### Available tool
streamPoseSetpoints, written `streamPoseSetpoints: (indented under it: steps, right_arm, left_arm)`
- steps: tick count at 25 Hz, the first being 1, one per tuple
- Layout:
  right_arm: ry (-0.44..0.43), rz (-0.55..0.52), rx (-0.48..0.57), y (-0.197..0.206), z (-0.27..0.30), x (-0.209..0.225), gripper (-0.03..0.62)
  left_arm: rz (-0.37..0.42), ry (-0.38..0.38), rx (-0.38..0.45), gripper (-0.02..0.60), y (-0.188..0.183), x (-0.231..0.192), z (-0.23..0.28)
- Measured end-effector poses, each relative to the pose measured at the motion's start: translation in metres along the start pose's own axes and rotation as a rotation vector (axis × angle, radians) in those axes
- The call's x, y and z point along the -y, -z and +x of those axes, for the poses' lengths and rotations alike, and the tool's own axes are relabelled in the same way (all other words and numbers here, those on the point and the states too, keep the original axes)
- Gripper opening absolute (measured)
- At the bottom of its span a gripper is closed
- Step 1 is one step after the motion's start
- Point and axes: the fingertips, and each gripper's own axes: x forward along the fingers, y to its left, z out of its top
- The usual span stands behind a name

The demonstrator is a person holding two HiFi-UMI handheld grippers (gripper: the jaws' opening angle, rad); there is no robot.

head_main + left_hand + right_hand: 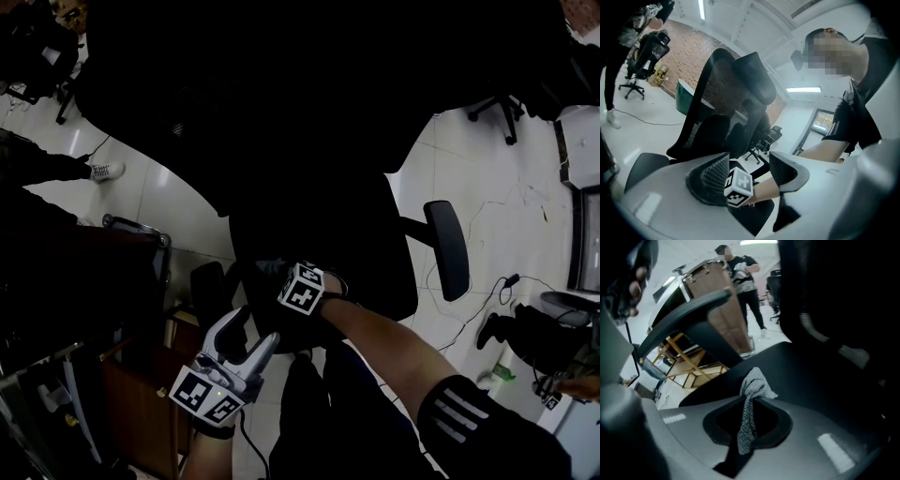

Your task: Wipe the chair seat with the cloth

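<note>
Fingers [774, 422] of the right gripper [751, 401] are pinched together on the cloth [754, 383]. Fingers [712, 176] of the left gripper [750, 166] stand wide apart with nothing between them; the person's right forearm [815, 152] shows beyond the gap.

Floor [525, 216]: pale tile, with a dark cable trailing across it to the right of the chair.

Office chair [309, 141]: black and very dark in the head view, its backrest filling the upper middle. The chair seat [375, 253] lies below the backrest, with an armrest [448, 248] standing out at its right.

Right gripper: held over the near left part of the seat. Left gripper: lower in the head view, just beside the right one and off the seat's near edge.

Cloth: grey knit, its bunched end protruding past the fingertips toward the seat surface and a strip trailing back between the fingers. Whether it touches the seat cannot be confirmed.
</note>
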Motion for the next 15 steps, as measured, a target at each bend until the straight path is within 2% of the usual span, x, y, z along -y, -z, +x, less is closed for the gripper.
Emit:
streamPoseSetpoints:
  steps: [3,8,11,15]
  right_arm:
    - [-0.042,-0.091,-0.029,-0.008,0.024,-0.037,0.031]
    - [-0.020,-0.153,-0.070,0.032,0.023,-0.023,0.031]
    - [0.026,-0.119,-0.130,0.088,-0.003,0.007,0.031]
    - [0.133,0.008,-0.197,0.163,-0.055,0.059,0.031]
  left_arm:
    - [-0.003,0.001,-0.007,0.290,0.004,-0.001,-0.002]
    - [-0.007,0.006,-0.019,0.290,0.013,0.001,-0.001]
    - [-0.009,0.019,-0.018,0.290,0.013,0.009,0.000]
    - [-0.003,0.038,-0.016,0.290,0.008,0.016,0.004]
